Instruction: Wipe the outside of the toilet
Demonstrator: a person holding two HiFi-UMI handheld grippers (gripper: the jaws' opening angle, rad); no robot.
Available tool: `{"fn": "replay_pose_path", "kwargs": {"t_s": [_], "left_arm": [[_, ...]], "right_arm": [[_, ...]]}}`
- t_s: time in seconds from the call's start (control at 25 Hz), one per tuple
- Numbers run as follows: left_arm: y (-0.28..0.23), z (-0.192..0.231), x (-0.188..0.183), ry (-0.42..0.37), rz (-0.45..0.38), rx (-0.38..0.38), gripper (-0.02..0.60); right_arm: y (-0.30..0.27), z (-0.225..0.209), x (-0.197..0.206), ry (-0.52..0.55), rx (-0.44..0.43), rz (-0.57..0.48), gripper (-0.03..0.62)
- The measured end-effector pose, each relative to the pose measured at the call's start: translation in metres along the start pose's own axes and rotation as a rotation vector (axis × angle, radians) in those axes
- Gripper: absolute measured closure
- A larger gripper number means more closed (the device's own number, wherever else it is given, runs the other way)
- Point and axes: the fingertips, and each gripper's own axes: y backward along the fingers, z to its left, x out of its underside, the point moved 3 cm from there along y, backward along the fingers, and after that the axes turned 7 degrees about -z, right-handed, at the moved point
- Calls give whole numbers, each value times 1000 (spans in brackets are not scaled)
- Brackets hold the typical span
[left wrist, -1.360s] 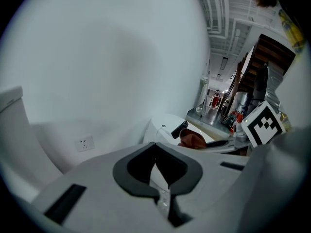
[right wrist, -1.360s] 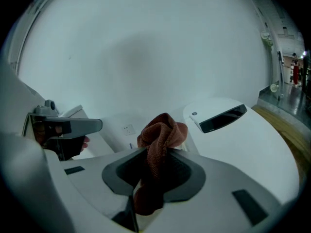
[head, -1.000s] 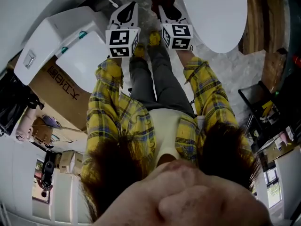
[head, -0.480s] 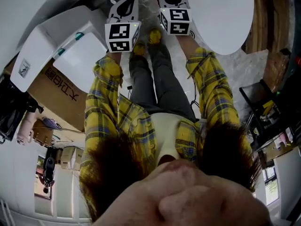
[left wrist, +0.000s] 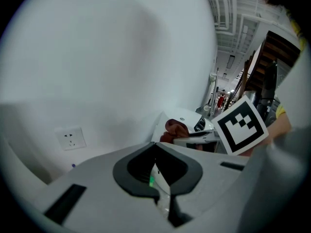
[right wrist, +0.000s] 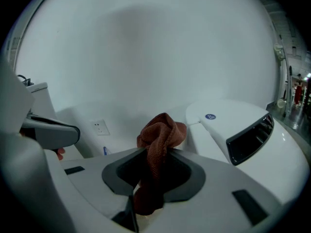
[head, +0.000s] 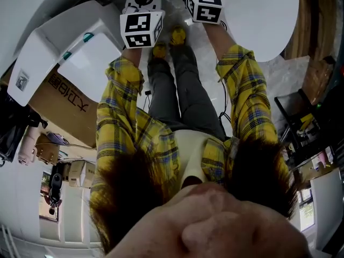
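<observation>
In the head view a white toilet (head: 258, 15) fills the top right, and a second white toilet (head: 64, 42) with teal buttons lies at the left. Both grippers reach forward at the top edge between them. My right gripper (right wrist: 155, 149) is shut on a reddish-brown cloth (right wrist: 159, 135), which bunches up above the jaws. The toilet's rounded lid (right wrist: 243, 130) is just right of the cloth. My left gripper (left wrist: 155, 144) is shut with nothing in it, facing a white wall. It sees the cloth (left wrist: 176, 127) and the right gripper's marker cube (left wrist: 241, 125) off to its right.
A cardboard box (head: 62, 104) sits by the left toilet. A wall socket (right wrist: 100, 127) is low on the white wall ahead. A dark rack with small items (head: 301, 128) and wooden panelling (head: 314, 26) are at the right. The person's legs and yellow shoes (head: 177, 36) stand between the toilets.
Both grippers have moved forward, up toward the top edge of the head view. The cloth and the right gripper's jaws have passed out of that view.
</observation>
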Motion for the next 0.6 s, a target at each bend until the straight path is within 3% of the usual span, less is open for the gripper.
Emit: {"fn": "replay_pose_path", "kwargs": {"t_s": [0.6], "left_arm": [[-7,-9,6,-2,7,23,574]], "right_arm": [[25,-19,33,-102,156,63,477]]}}
